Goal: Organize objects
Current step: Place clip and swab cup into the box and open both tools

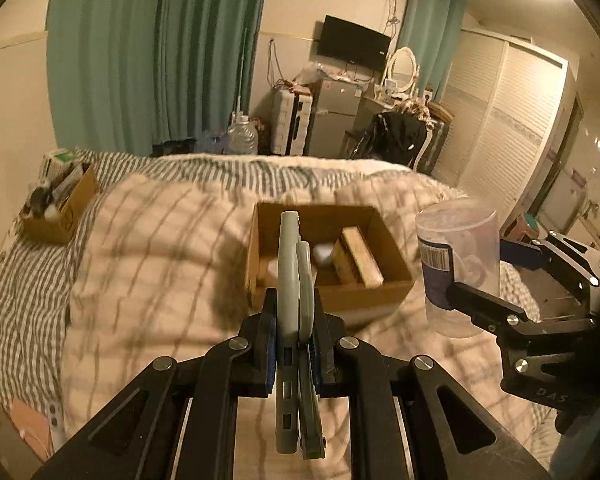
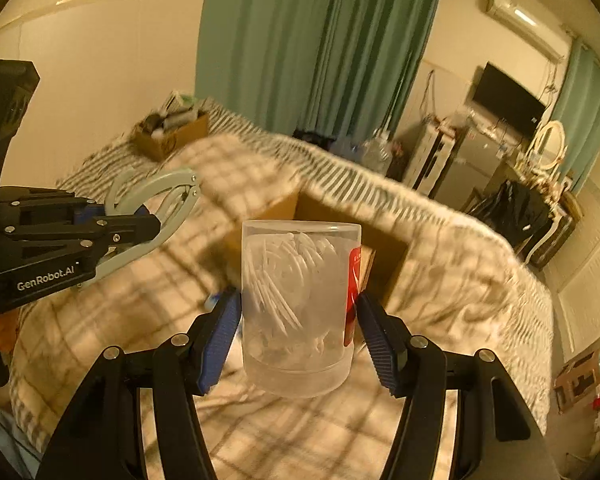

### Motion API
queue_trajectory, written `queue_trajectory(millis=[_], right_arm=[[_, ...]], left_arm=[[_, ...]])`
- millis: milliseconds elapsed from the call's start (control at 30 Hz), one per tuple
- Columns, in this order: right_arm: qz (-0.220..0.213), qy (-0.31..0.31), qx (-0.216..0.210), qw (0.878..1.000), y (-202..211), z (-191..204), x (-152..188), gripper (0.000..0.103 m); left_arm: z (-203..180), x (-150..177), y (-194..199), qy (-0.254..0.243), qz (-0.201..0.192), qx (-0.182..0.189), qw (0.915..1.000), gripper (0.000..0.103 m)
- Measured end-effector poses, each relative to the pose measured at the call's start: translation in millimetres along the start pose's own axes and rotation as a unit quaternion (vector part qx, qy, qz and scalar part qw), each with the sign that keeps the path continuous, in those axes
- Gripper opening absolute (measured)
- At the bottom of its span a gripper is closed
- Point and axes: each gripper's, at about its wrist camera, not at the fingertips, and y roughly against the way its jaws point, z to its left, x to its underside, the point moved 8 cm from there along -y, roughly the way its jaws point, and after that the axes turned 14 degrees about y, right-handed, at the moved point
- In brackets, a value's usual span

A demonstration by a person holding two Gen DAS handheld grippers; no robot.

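bedroom, checked quilt (image 1: 160, 240) under both tools: left gripper (image 1: 296, 320) clamps grey tongs (image 1: 294, 264), right gripper (image 2: 298, 320) pinches clear swab jar (image 2: 300, 308), both above mid-frame cardboard box (image 1: 380, 300) already holding a few items, so partway, two drops left.

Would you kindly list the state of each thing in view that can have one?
Left tongs: shut on the grey plastic hand tool, held above the bed.
Right tongs: shut on the clear plastic cotton-swab tub, upright, lifted.
Open brown cardboard box: on the checked blanket, holding a wooden block.
Far cardboard box: open, full.
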Motion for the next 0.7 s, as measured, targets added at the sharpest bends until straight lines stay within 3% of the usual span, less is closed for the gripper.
queue_trajectory(millis=[300, 500, 700], right_arm=[[-0.009, -0.012, 0.020, 1.000, -17.5, -45.7, -36.5, 0.060], [0.006, -0.027, 0.014, 1.000, -61.7, -73.4, -43.3, 0.060], [0.034, -0.037, -0.005, 0.999, -114.2, -84.4, -34.0, 0.060]], left_arm=[[-29.8, -52.0, -40.0, -0.030, -0.003, 0.003, 0.9995, 0.013], [-40.3, -72.9, -83.8, -0.037, 0.002, 0.005, 0.9993, 0.013], [-36.1, -71.5, -132.1, -0.035, 0.026, 0.010, 0.9990, 0.013]])
